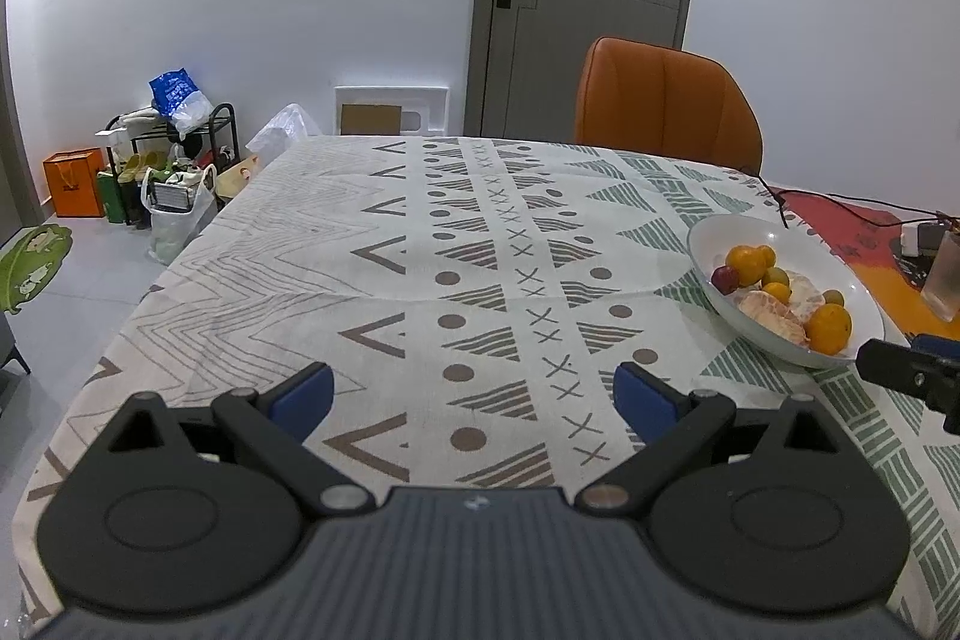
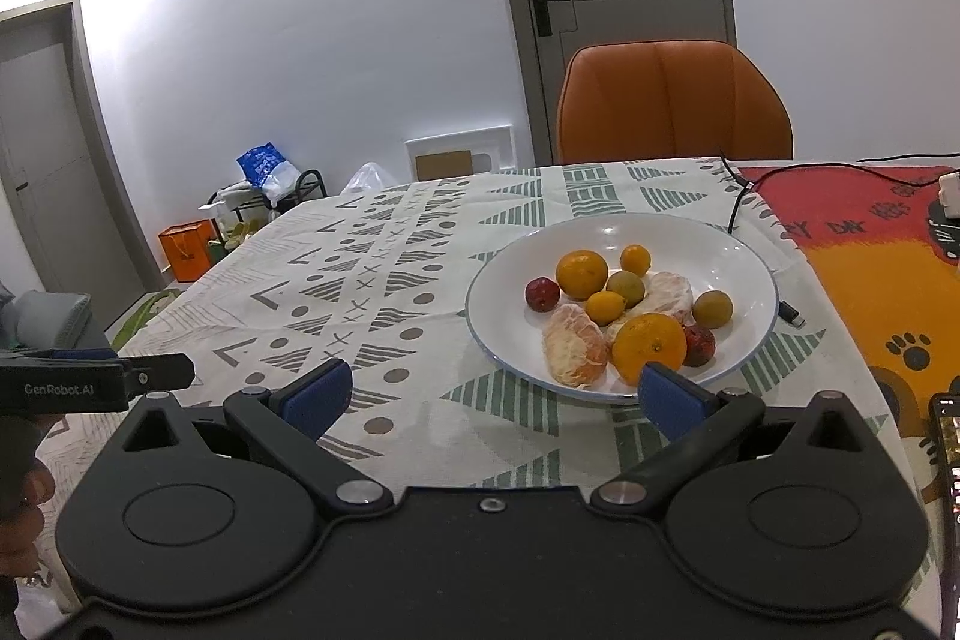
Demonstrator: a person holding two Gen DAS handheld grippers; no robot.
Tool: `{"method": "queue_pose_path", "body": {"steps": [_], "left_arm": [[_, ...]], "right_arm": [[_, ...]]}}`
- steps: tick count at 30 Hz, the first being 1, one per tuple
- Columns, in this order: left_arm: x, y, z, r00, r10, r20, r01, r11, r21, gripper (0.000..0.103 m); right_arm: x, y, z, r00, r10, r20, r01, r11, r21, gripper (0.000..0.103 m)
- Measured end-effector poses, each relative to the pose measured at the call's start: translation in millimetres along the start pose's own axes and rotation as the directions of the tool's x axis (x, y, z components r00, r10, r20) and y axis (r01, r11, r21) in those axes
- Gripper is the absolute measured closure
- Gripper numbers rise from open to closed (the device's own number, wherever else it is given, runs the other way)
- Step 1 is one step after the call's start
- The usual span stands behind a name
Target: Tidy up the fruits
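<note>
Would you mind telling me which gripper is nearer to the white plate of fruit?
Right. The right gripper hovers open just short of the plate, its right finger at the rim. The left gripper, also open, hangs over bare tablecloth, the plate off to its right.

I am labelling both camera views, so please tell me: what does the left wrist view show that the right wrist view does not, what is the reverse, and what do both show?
Only the left wrist view shows the green mat on the floor and a glass at the table's right edge.

Only the right wrist view shows a phone at the right edge and the second dark red fruit.

Both show the white bowl of fruit, the orange chair, and both grippers open: left gripper, right gripper.
</note>
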State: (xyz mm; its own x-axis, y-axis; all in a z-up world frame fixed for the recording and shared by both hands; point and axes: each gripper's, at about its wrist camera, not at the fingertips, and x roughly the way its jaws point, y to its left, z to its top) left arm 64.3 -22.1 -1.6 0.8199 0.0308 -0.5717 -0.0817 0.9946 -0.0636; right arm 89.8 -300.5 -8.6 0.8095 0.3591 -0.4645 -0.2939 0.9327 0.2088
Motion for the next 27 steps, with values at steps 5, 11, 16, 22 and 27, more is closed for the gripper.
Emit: {"method": "queue_pose_path", "body": {"steps": [5, 11, 16, 22, 27], "left_arm": [[0.2, -0.2, 0.4, 1.000, -0.003, 0.002, 0.003, 1.000, -0.002, 0.004], [-0.2, -0.1, 0.5, 1.000, -0.005, 0.001, 0.005, 1.000, -0.002, 0.004], [-0.3, -0.7, 0.4, 1.000, -0.007, 0.000, 0.007, 1.000, 0.001, 0.004], [-1.2, -1.0, -0.7, 1.000, -0.009, -0.001, 0.009, 1.000, 0.005, 0.004], [-3.3, -1.7, -0.7, 1.000, -0.011, 0.005, 0.011, 1.000, 0.005, 0.004]], "right_arm": [[-0.2, 0.2, 0.1, 1.000, -0.001, 0.000, 0.001, 1.000, 0.001, 0.000], [-1.3, -0.8, 0.2, 1.000, -0.002, 0.002, 0.002, 1.000, 0.003, 0.000], [-2.5, -1.0, -0.1, 1.000, -0.005, 0.005, 0.005, 1.000, 0.004, 0.000], [-2.9, -2.3, 0.3, 1.000, -0.007, 0.006, 0.007, 1.000, 0.006, 0.000], [-1.5, -4.7, 1.2, 1.000, -0.020, 0.003, 0.020, 1.000, 0.014, 0.000]]}}
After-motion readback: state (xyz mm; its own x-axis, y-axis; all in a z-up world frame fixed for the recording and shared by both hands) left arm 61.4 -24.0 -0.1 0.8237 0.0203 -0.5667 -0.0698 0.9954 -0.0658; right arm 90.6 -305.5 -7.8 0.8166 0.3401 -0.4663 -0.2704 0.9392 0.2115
